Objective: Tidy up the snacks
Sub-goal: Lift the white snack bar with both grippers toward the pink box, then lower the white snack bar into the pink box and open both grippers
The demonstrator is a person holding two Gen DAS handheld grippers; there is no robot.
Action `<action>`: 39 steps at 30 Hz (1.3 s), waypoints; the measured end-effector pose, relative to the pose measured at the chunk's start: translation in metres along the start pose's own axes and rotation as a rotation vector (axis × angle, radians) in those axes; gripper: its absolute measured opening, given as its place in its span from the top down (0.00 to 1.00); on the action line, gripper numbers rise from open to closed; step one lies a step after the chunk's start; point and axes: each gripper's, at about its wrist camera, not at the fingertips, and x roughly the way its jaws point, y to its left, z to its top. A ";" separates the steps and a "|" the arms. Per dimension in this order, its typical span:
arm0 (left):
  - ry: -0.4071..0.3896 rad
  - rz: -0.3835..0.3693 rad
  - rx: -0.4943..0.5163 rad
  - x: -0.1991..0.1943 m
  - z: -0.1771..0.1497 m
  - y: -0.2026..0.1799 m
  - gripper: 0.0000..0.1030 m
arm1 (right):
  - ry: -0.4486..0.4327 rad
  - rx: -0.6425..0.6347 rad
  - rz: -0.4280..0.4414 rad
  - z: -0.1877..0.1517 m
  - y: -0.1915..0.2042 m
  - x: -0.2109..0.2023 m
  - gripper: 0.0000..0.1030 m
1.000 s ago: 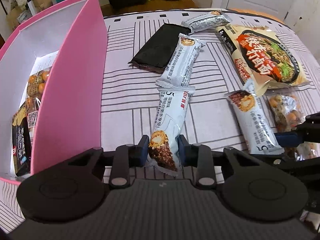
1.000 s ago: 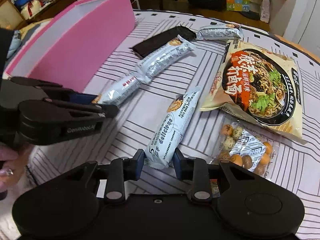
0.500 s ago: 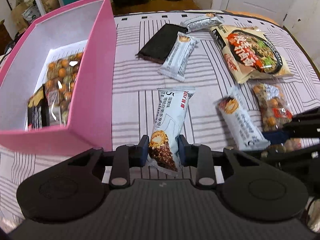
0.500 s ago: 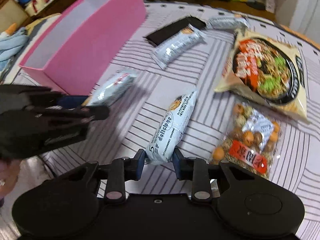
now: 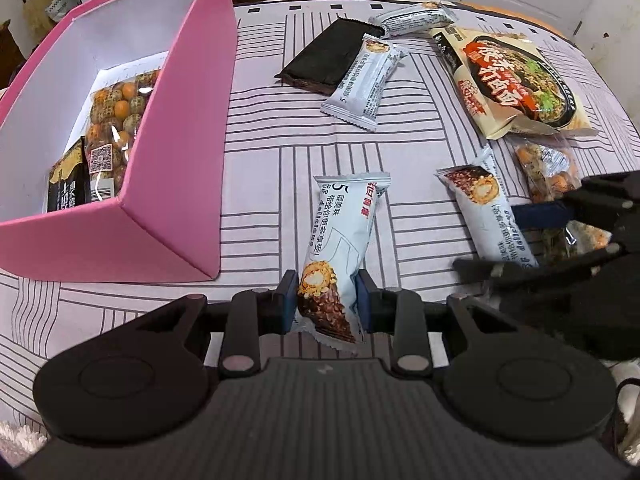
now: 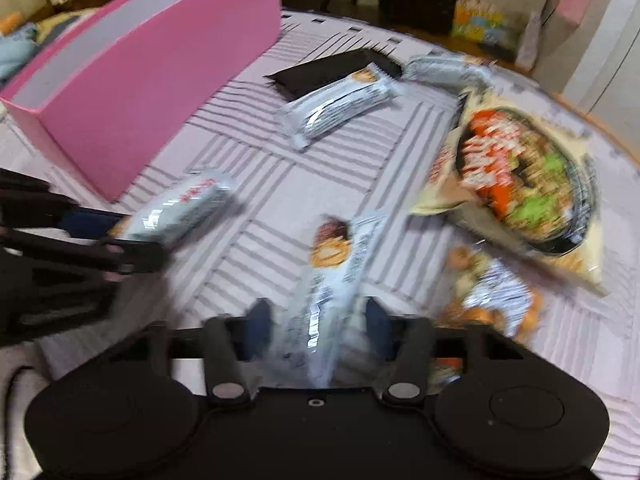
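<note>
Our left gripper squeezes the chocolate end of a white snack bar; its jaws are almost closed on the wrapper, and the bar sticks out in front, near the corner of the pink box.

Our right gripper has a second snack bar between its jaws. They have just been closing, but the picture is too blurry to tell if they pinch it.

Inside the box lies a bag of round nuts. A noodle packet lies further away on the striped cloth.
</note>
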 end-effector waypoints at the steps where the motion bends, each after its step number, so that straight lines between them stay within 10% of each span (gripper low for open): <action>1: -0.003 0.000 0.001 -0.002 0.000 0.000 0.72 | -0.001 0.014 0.005 0.001 -0.004 -0.001 0.68; 19: -0.041 -0.086 -0.010 -0.077 -0.037 0.006 0.72 | -0.042 0.217 0.227 -0.024 -0.007 -0.097 0.70; 39: -0.309 -0.060 -0.067 -0.204 -0.023 0.080 0.72 | -0.239 0.008 0.374 0.024 0.065 -0.197 0.69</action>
